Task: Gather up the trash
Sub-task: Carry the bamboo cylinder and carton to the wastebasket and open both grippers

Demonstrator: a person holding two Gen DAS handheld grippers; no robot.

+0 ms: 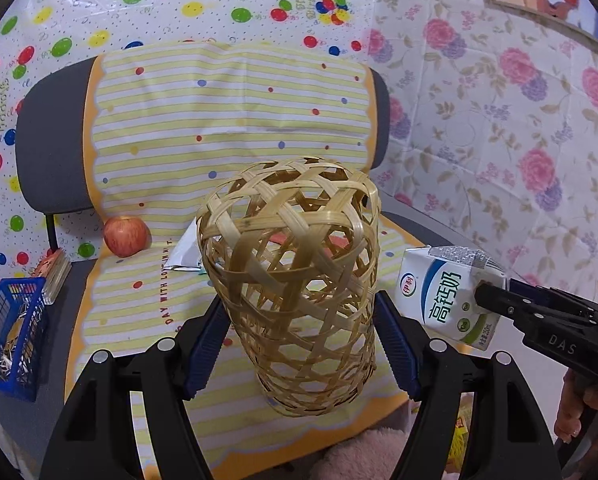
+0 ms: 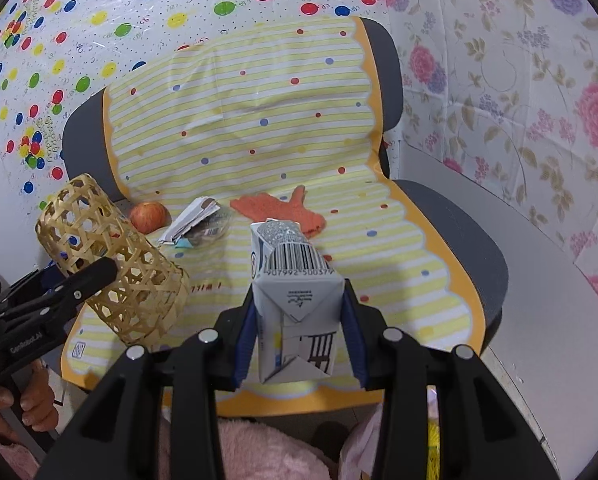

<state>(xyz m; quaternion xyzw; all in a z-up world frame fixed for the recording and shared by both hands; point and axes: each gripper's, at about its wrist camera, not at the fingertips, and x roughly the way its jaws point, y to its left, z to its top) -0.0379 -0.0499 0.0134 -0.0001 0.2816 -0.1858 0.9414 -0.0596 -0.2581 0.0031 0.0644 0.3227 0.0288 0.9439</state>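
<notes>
Left gripper: clamped on a woven bamboo basket, blue pads pressed against both sides of the weave, basket lifted clear of the chair seat and tilted, closed end away from the camera. Seen from the right wrist, same basket at left, above the seat's near left edge.

Right gripper: clenched on a milk carton, pads against its two side faces, barcode panel uppermost, carton off the seat. From the left wrist, carton just right of the basket, apart from it.

Grey chair draped with a yellow-striped cloth. On the seat, toward the backrest: red apple, crumpled wrappers and paper scraps beside it, orange glove further right.

Blue mesh basket at far left, contents unclear.
</notes>
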